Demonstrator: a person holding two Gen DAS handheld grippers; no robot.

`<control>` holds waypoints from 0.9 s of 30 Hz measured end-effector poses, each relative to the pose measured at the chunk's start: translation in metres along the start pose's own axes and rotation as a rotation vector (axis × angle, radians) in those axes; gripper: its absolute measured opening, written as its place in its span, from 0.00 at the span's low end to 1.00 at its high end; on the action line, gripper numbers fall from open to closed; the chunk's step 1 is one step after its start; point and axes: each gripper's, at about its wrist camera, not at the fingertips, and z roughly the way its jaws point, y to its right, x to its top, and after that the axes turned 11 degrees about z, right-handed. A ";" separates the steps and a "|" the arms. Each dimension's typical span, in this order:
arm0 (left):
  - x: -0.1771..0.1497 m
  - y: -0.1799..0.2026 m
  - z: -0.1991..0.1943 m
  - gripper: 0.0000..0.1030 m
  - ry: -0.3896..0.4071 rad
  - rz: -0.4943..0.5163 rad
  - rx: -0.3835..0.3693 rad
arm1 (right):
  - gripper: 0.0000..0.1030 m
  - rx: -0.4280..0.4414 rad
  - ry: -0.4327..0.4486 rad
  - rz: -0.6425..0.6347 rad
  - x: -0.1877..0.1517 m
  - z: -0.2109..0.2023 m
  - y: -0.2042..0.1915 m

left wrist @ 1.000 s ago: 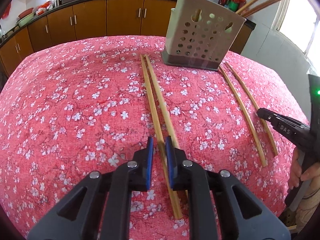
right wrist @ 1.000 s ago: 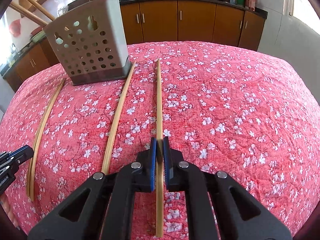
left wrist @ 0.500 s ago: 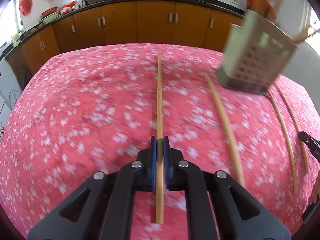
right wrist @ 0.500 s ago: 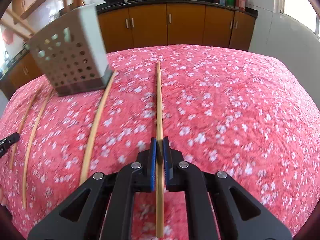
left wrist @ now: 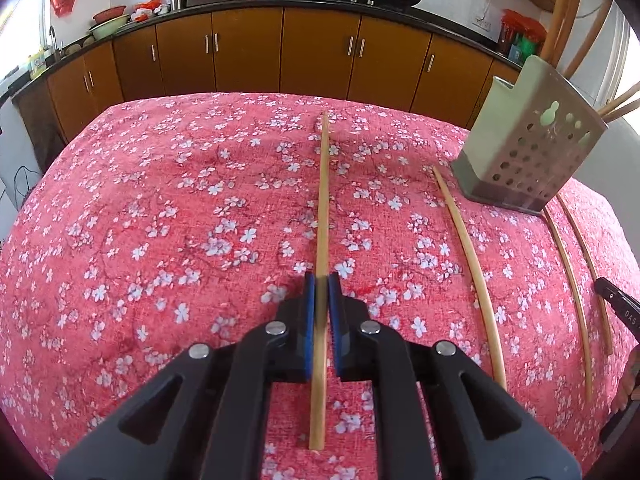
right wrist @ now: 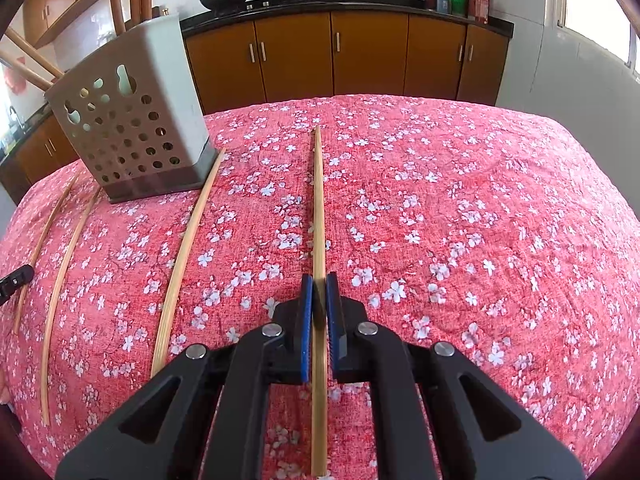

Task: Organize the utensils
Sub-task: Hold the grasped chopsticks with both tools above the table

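Note:
My left gripper [left wrist: 321,280] is shut on a bamboo chopstick [left wrist: 323,200] that runs straight ahead between its blue pads, held just above the red floral tablecloth [left wrist: 160,220]. My right gripper [right wrist: 319,280] is shut on another chopstick [right wrist: 318,200] the same way. A grey perforated utensil holder [left wrist: 528,152] stands at the right in the left wrist view and at the left in the right wrist view [right wrist: 132,132], with several chopsticks standing in it. Loose chopsticks lie on the cloth: one [left wrist: 468,264] near the holder, two more [left wrist: 572,280] beyond it.
Brown kitchen cabinets [left wrist: 280,52] with a black counter, woks and jars run behind the table. The tip of the other gripper [left wrist: 616,300] shows at the right edge of the left wrist view and at the left edge of the right wrist view [right wrist: 16,278].
My left gripper closed on one chopstick of the pair and lifted and swung it left, away from its neighbour. My right gripper kept its chopstick and shifted slightly, so the holder appears closer.

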 end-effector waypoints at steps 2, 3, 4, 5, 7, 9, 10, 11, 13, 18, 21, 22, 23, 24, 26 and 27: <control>0.000 0.000 0.000 0.10 0.000 0.001 0.001 | 0.08 -0.001 0.000 0.000 0.000 0.000 0.000; 0.001 -0.001 0.000 0.10 0.000 0.002 0.002 | 0.08 0.000 0.000 0.001 0.000 0.000 0.000; -0.001 0.000 -0.001 0.11 0.000 0.001 0.004 | 0.08 0.000 0.000 0.001 0.000 0.000 -0.001; -0.001 0.000 0.000 0.10 0.000 0.001 0.004 | 0.08 -0.001 0.000 0.001 -0.001 0.000 -0.001; 0.000 -0.001 -0.001 0.10 0.000 -0.001 0.001 | 0.08 -0.002 0.000 0.000 -0.001 0.000 -0.001; 0.000 0.000 -0.001 0.10 0.001 -0.003 0.000 | 0.08 -0.002 0.000 0.000 0.000 0.000 -0.001; 0.000 0.000 0.000 0.10 0.001 -0.004 0.000 | 0.08 -0.001 0.000 0.001 0.000 0.000 -0.001; 0.000 0.000 -0.001 0.10 0.001 -0.005 -0.001 | 0.08 -0.001 0.000 0.001 0.000 0.000 -0.001; -0.001 0.001 -0.001 0.10 0.001 -0.007 -0.002 | 0.08 -0.001 0.000 0.001 0.000 0.000 -0.001; -0.001 0.001 -0.001 0.10 0.001 -0.010 -0.003 | 0.08 -0.001 0.000 0.001 0.000 0.000 -0.001; 0.000 0.001 -0.001 0.10 0.001 -0.011 -0.004 | 0.08 -0.002 0.000 0.000 0.000 0.000 -0.001; 0.000 0.001 -0.001 0.10 0.001 -0.012 -0.004 | 0.08 -0.002 0.000 0.000 0.000 0.000 -0.001; 0.000 0.002 -0.001 0.10 0.001 -0.013 -0.004 | 0.08 -0.001 0.000 0.001 0.000 0.000 -0.001; 0.000 0.002 -0.001 0.10 0.001 -0.014 -0.004 | 0.08 -0.001 0.000 0.001 0.000 0.000 -0.001; 0.000 0.002 -0.001 0.10 0.001 -0.014 -0.005 | 0.08 -0.002 0.000 0.000 0.000 0.000 -0.001; 0.000 0.002 -0.001 0.10 0.001 -0.015 -0.005 | 0.08 -0.002 0.000 0.001 0.000 0.000 -0.001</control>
